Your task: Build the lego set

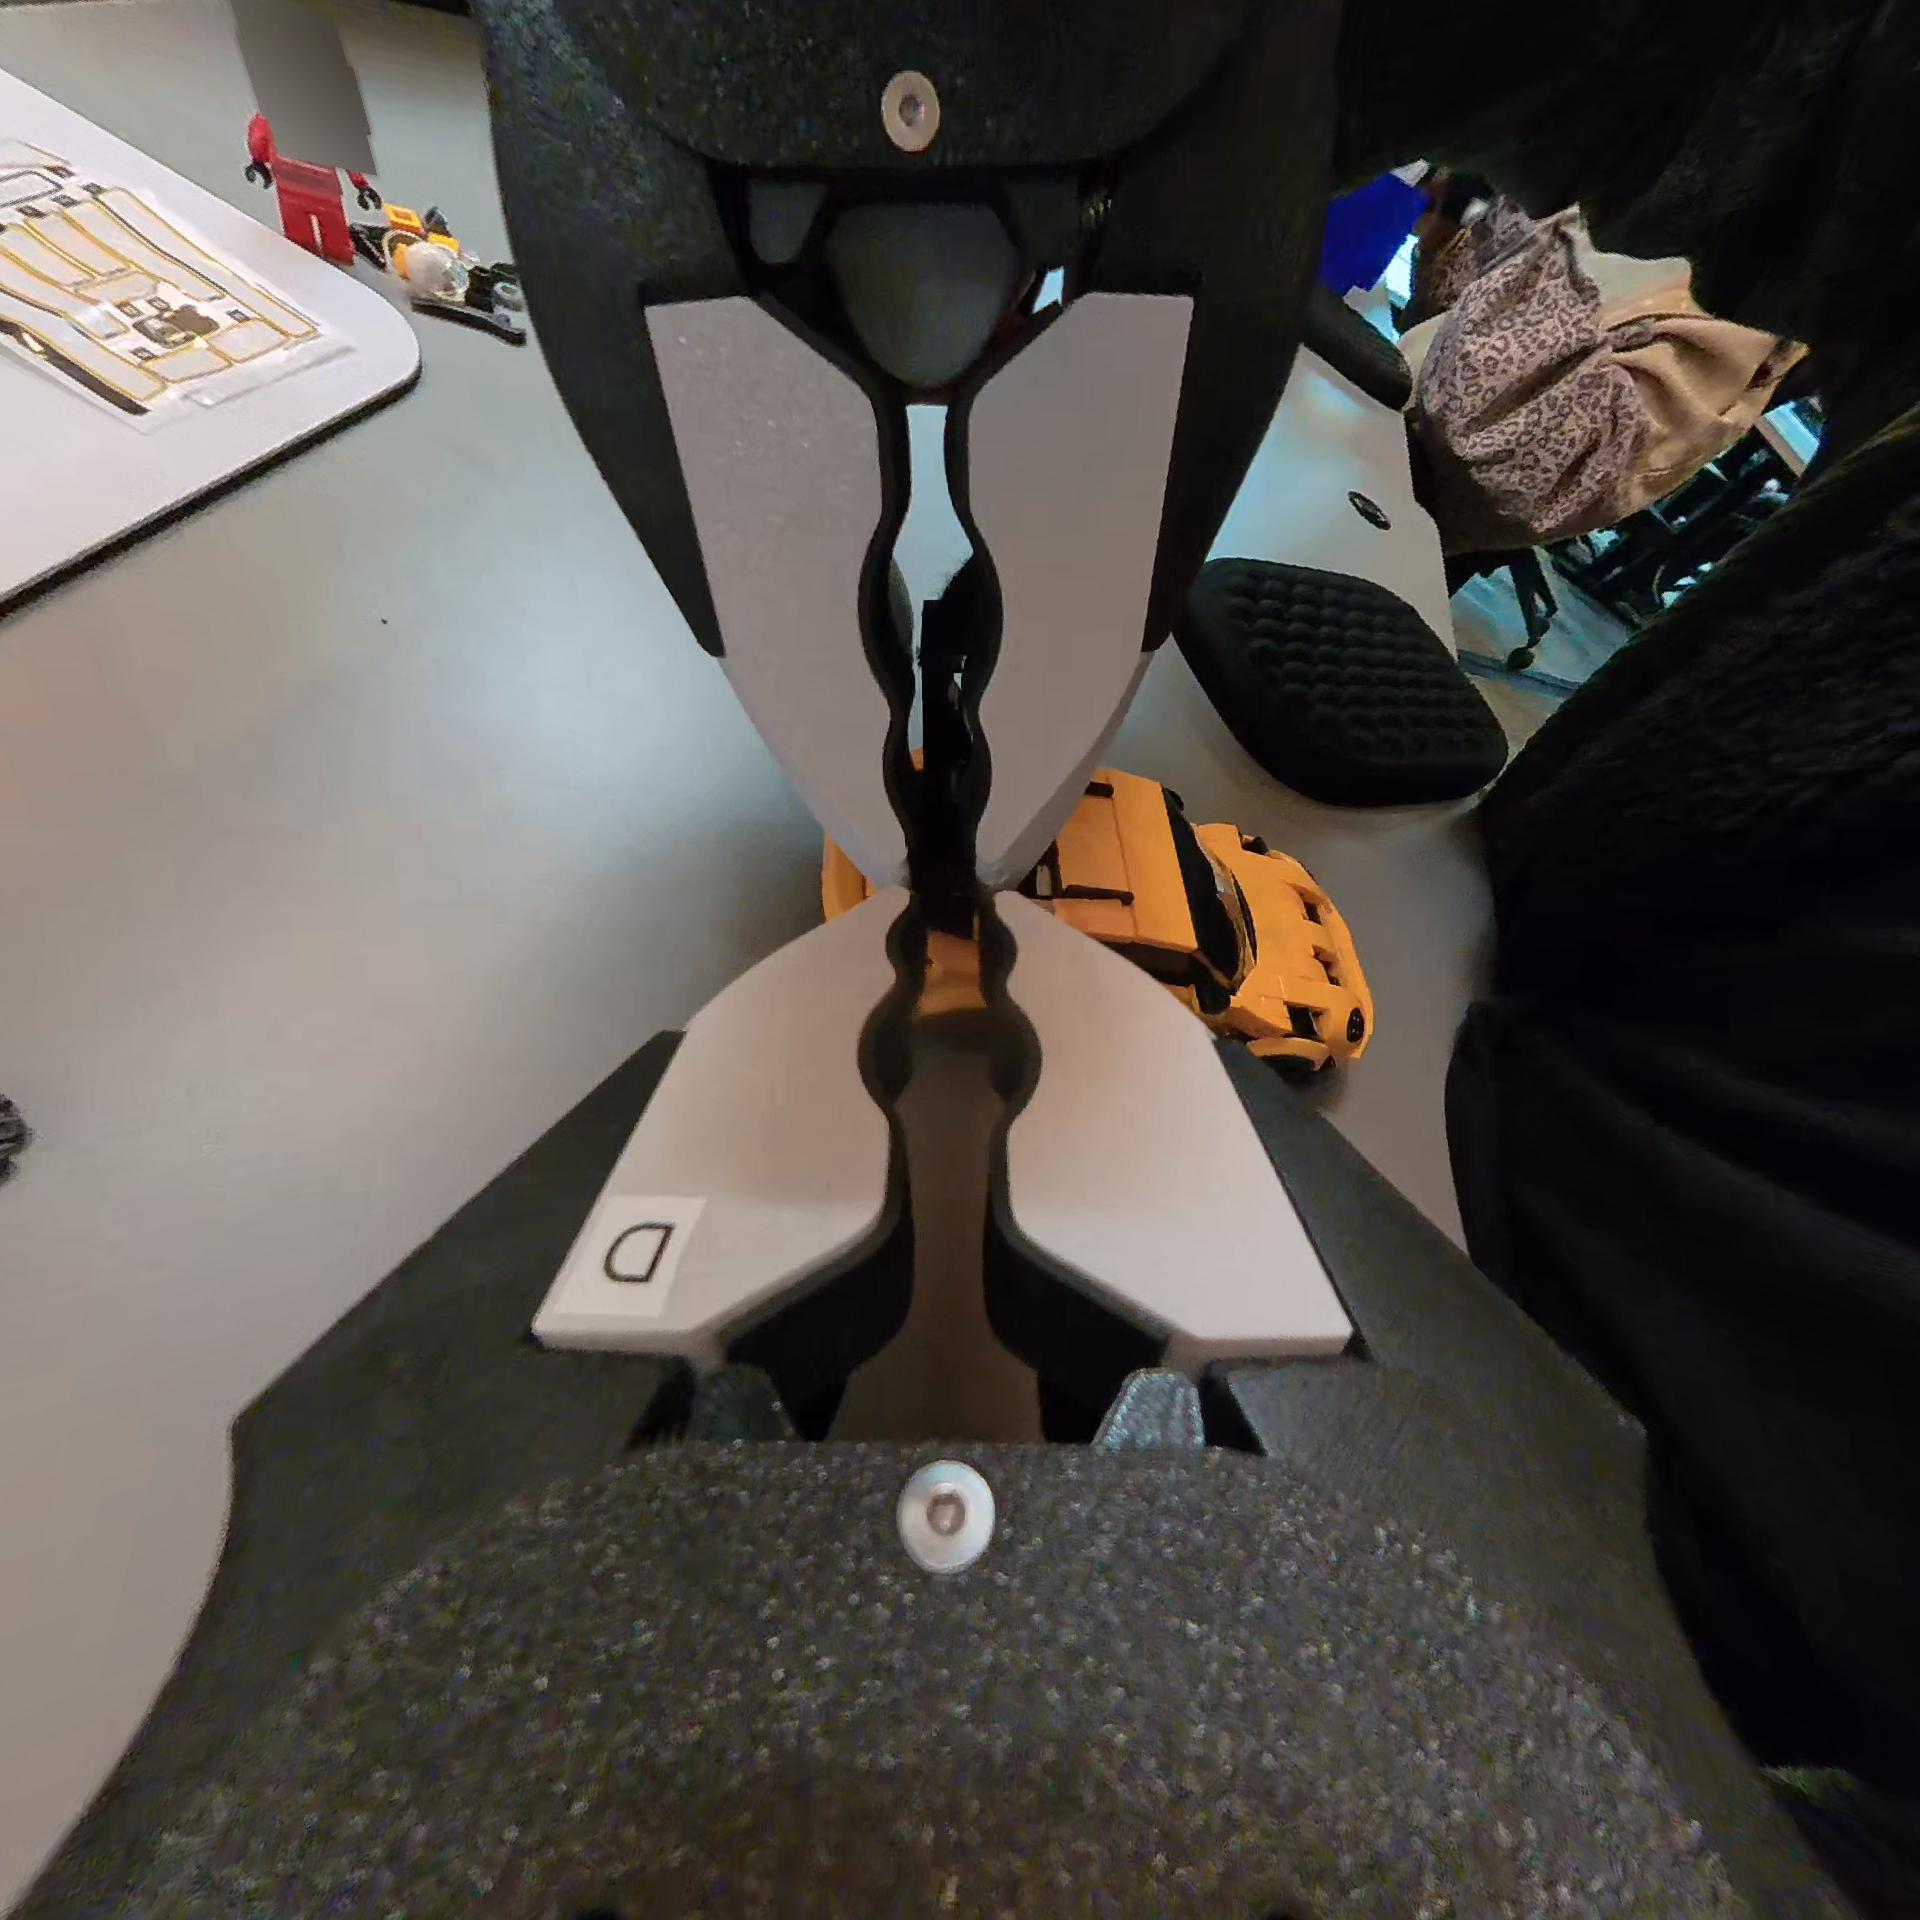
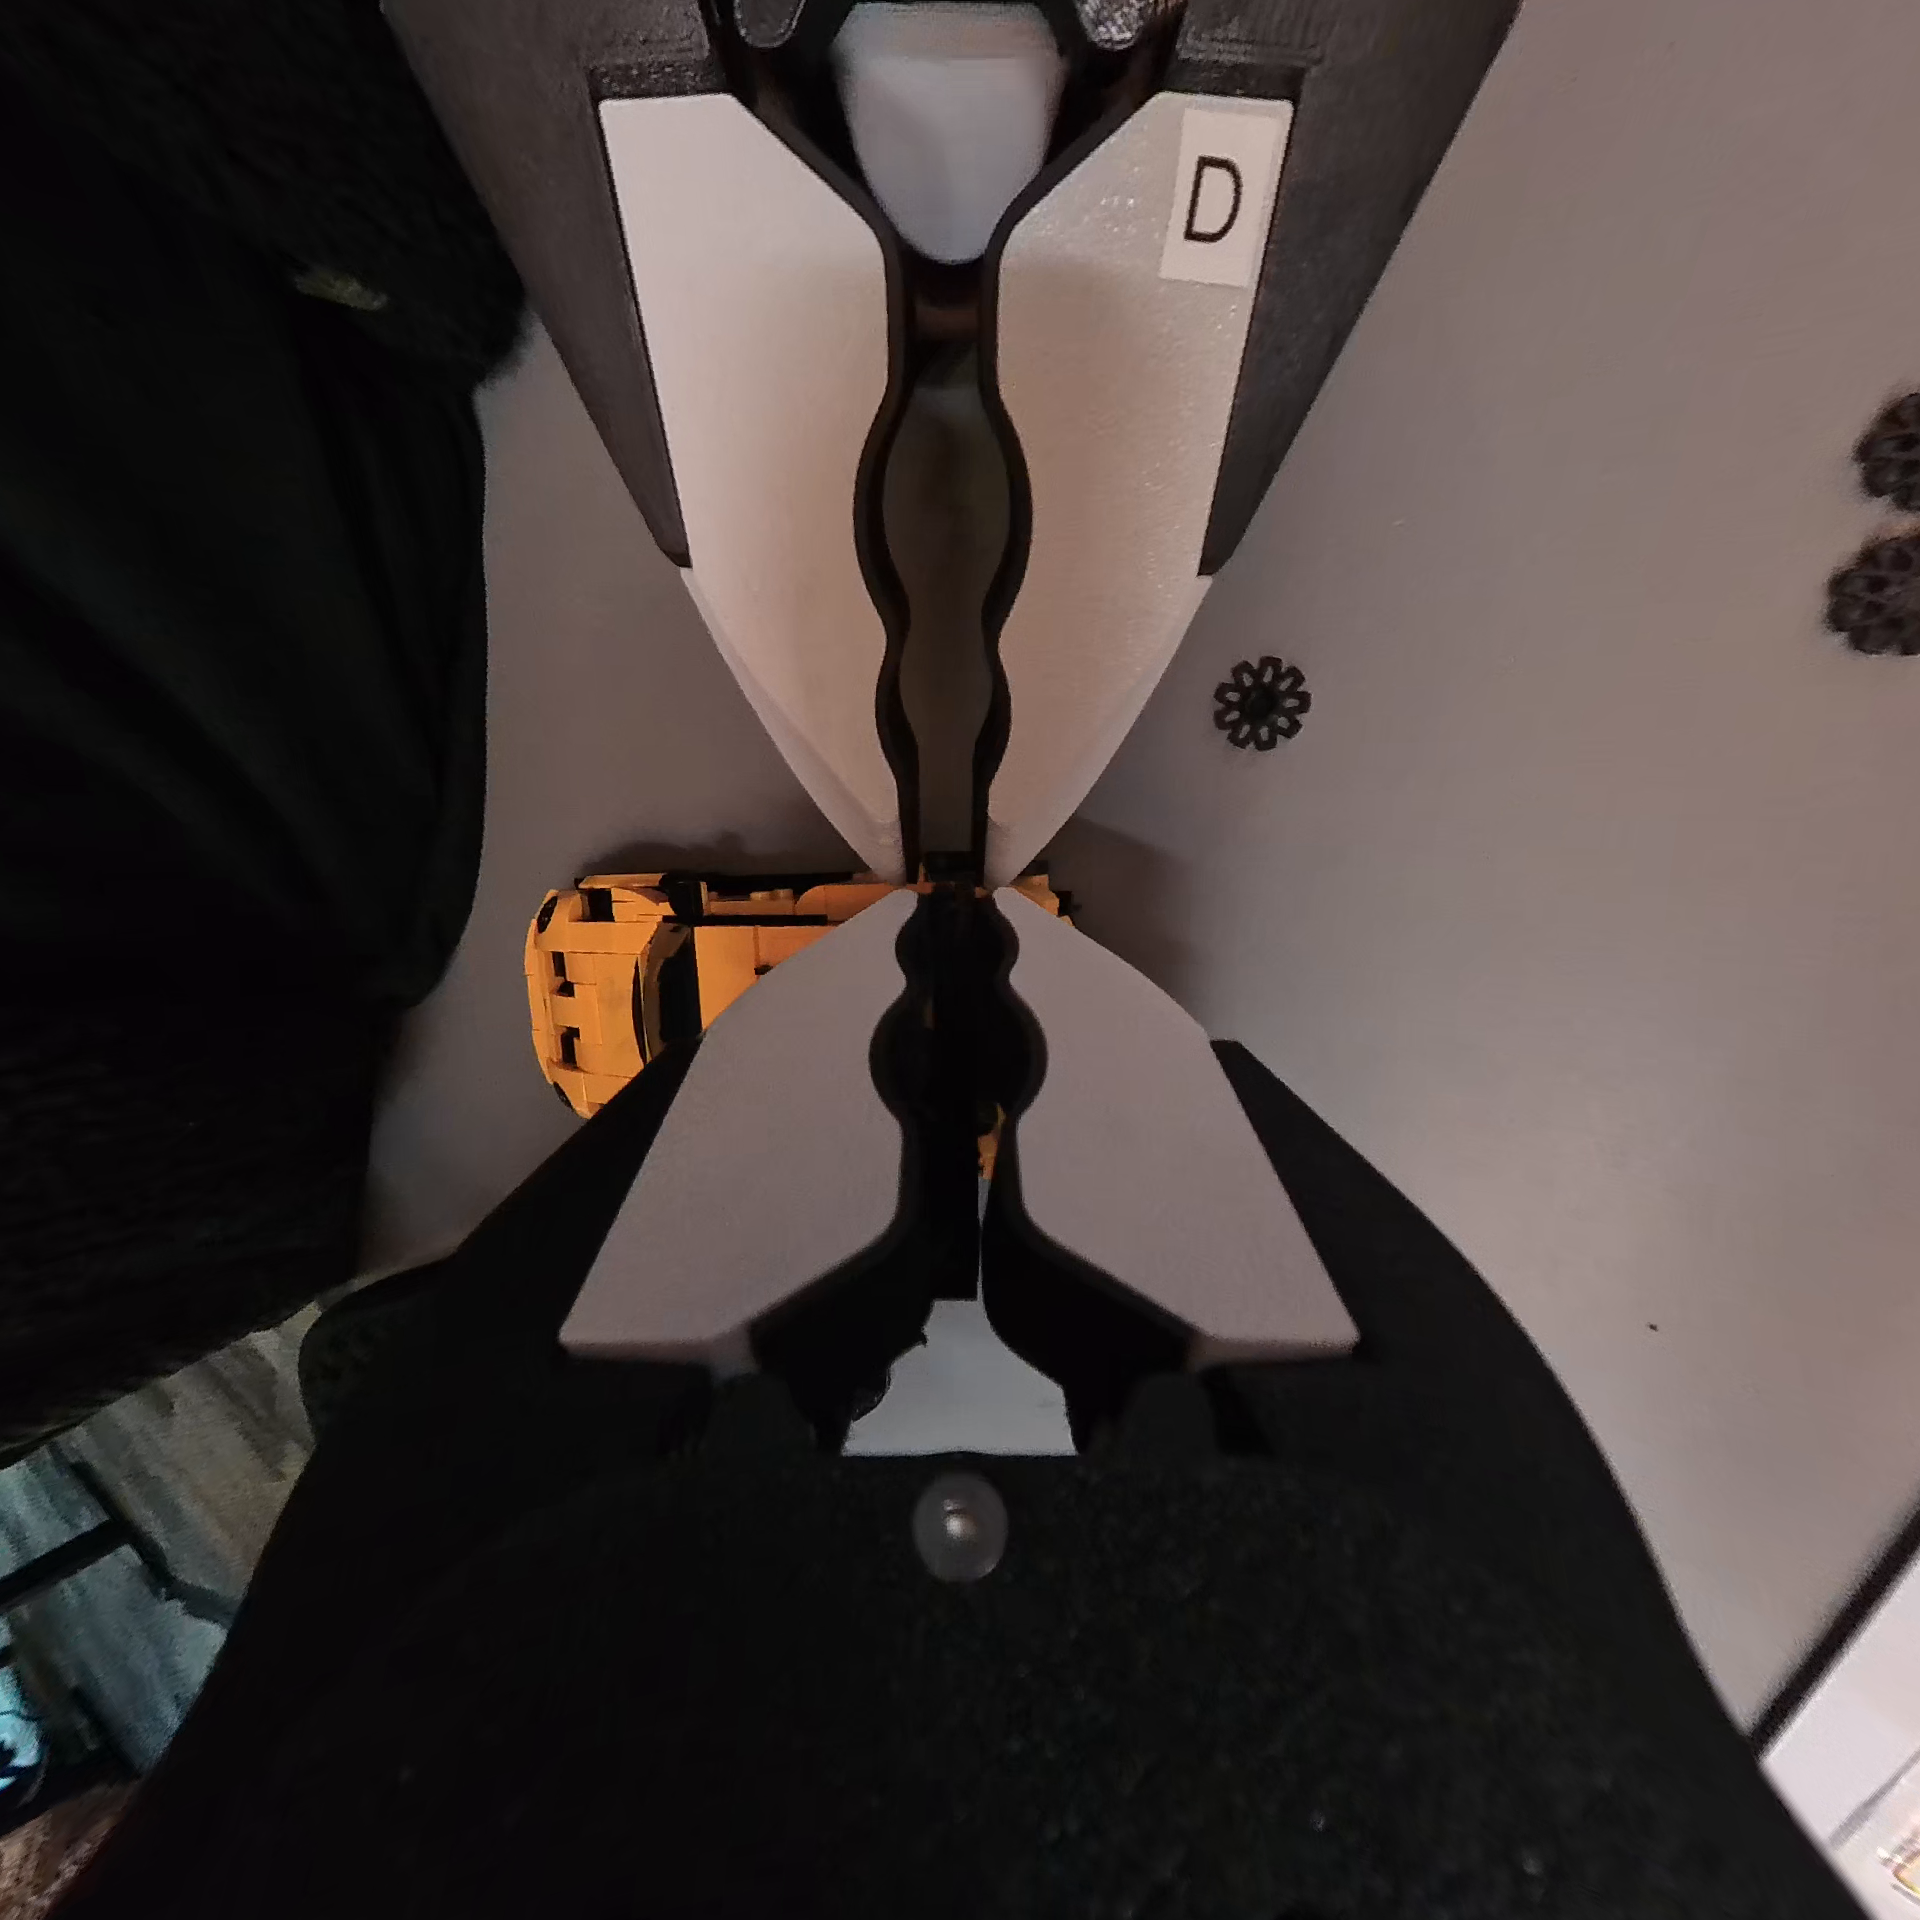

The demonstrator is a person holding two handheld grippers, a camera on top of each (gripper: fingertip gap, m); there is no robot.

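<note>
Both grippers are nearly pressed together. My left gripper [image 1: 943, 891] pinches a thin black piece [image 1: 940, 727] that stands up between its tips; my right gripper [image 2: 948, 883] seems to nip something small and dark at its tips, though I cannot tell what.

Just behind the tips in both views sits the yellow car [image 1: 1195, 914], lower right of centre in the left view, left of centre in the right one. I judge the step is fitting the black piece onto the car, so I should line it up squarely and press gently while the car is steadied.

On the grey table [image 1: 364, 831], black wheel rims [image 2: 1260, 703] lie at the right view's right edge; loose pieces [image 1: 436, 260] and a sticker sheet [image 1: 135, 301] lie upper left in the left view.
</note>
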